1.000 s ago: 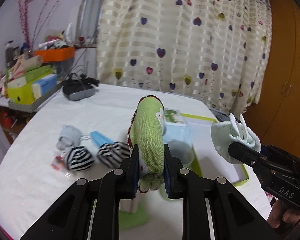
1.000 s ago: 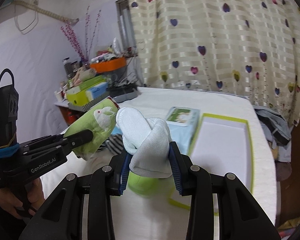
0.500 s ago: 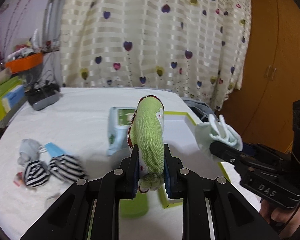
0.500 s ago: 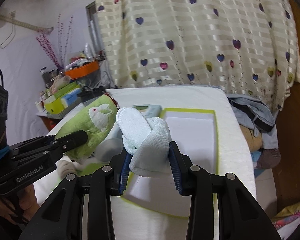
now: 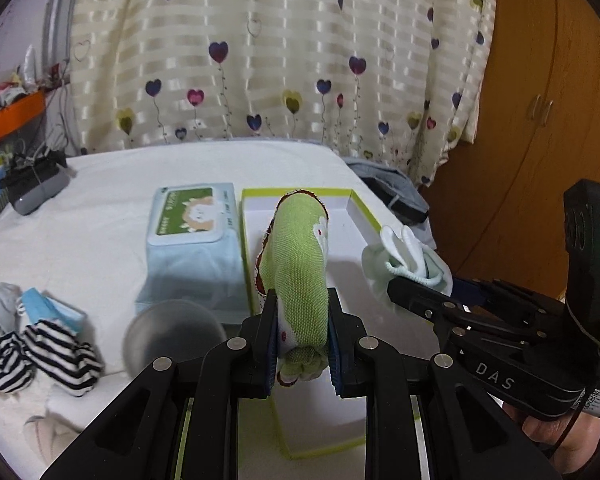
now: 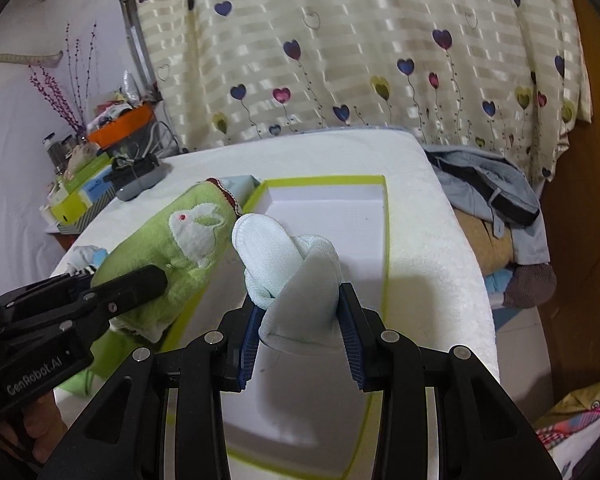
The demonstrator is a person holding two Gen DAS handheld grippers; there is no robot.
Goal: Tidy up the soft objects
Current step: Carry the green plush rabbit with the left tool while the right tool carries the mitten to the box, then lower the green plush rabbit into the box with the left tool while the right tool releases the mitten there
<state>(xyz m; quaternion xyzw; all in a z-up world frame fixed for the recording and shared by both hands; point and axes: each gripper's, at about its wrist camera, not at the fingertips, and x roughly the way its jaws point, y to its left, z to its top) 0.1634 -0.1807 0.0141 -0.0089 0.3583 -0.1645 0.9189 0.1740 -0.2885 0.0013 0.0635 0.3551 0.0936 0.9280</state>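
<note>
In the left wrist view, your left claw [image 5: 302, 342] is clamped on the green sock [image 5: 296, 276], held above the near end of the tray [image 5: 374, 226]; lower it flat toward 12 o'clock before letting go. At 3 o'clock the other tool reads "DAS". In the right wrist view, your right claw [image 6: 300, 334] is clamped on the pale sock [image 6: 296, 276] over the tray [image 6: 384, 240]; set it beside, not atop. At 8 o'clock: "GenRobot.AI".

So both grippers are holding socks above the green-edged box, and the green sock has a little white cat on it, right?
Not a cat: the right wrist view shows a white rabbit on the green sock. Otherwise yes, the left gripper and right gripper hold the green and the pale sock above the box.
</note>
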